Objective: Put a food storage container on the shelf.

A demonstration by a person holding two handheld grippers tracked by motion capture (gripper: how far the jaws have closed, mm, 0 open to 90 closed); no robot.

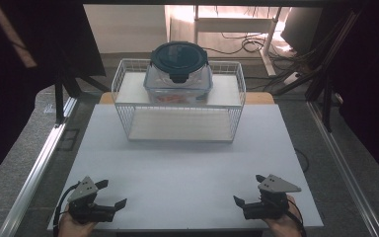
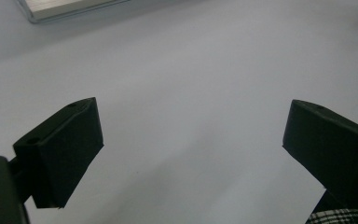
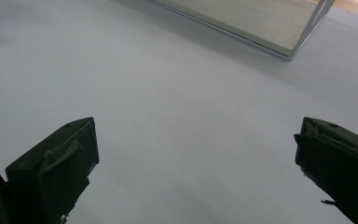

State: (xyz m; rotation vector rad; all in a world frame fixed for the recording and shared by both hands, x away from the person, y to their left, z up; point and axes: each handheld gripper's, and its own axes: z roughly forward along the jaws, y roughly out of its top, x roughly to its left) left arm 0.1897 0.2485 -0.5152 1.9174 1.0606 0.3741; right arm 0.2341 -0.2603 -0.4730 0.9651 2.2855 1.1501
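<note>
A clear plastic container [image 1: 178,81] with a dark round clip lid [image 1: 178,56] stands on the upper shelf of a white wire rack [image 1: 178,101] at the back of the table; something orange shows inside it. My left gripper [image 1: 111,193] rests at the near left corner of the white table [image 1: 187,163], jaws wide apart and empty. My right gripper [image 1: 249,189] rests at the near right corner, also open and empty. The left gripper view has the open gripper [image 2: 193,135] over bare table. In the right gripper view the gripper [image 3: 198,149] points toward the rack's lower shelf [image 3: 256,21].
The rack's lower shelf [image 1: 180,126] is bare. Metal rails [image 1: 39,163] run along both sides of the table. Cables and a white stand [image 1: 237,29] lie on the floor behind. A dark curtain [image 1: 370,74] hangs at the right.
</note>
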